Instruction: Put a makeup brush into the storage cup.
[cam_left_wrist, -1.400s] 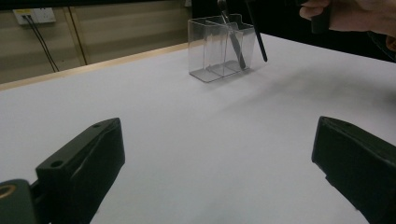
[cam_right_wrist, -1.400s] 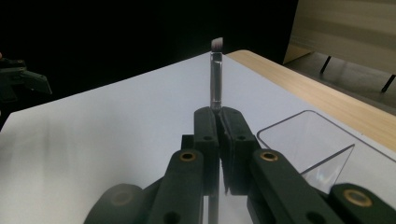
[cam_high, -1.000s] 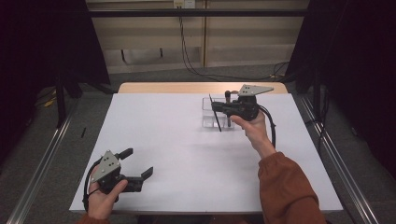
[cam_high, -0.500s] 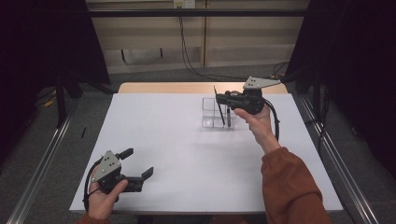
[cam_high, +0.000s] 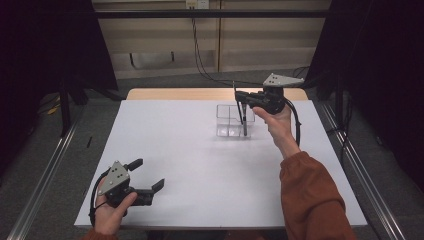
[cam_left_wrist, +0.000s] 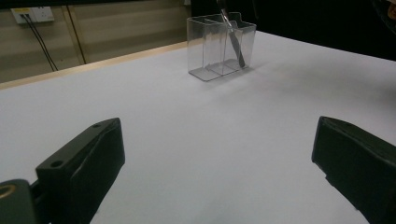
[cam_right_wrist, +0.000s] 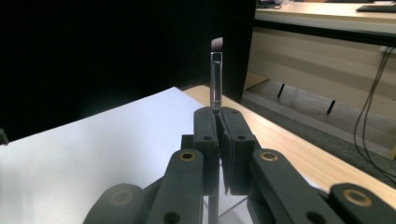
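Observation:
A clear plastic organiser (cam_high: 227, 121) with compartments stands at the far middle of the white table (cam_high: 200, 165). My right gripper (cam_high: 239, 96) hovers just above it, shut on a thin dark makeup brush (cam_high: 244, 120) held nearly upright. In the right gripper view the brush (cam_right_wrist: 216, 74) rises from between the pressed jaws (cam_right_wrist: 218, 116), bristles on top. In the left gripper view the brush handle (cam_left_wrist: 233, 42) reaches down inside the organiser (cam_left_wrist: 212, 51). My left gripper (cam_high: 149, 173) rests near the front left edge, open and holding nothing (cam_left_wrist: 219, 154).
A wooden strip (cam_high: 170, 94) borders the table's far edge. Metal rails (cam_high: 45, 165) run along the floor on both sides. A wall with cables (cam_high: 200, 45) lies behind the table. White tabletop spreads between the two grippers.
My right gripper has risen and moved a little toward the far right, carrying the brush up with it over the organiser. The left gripper has stayed put.

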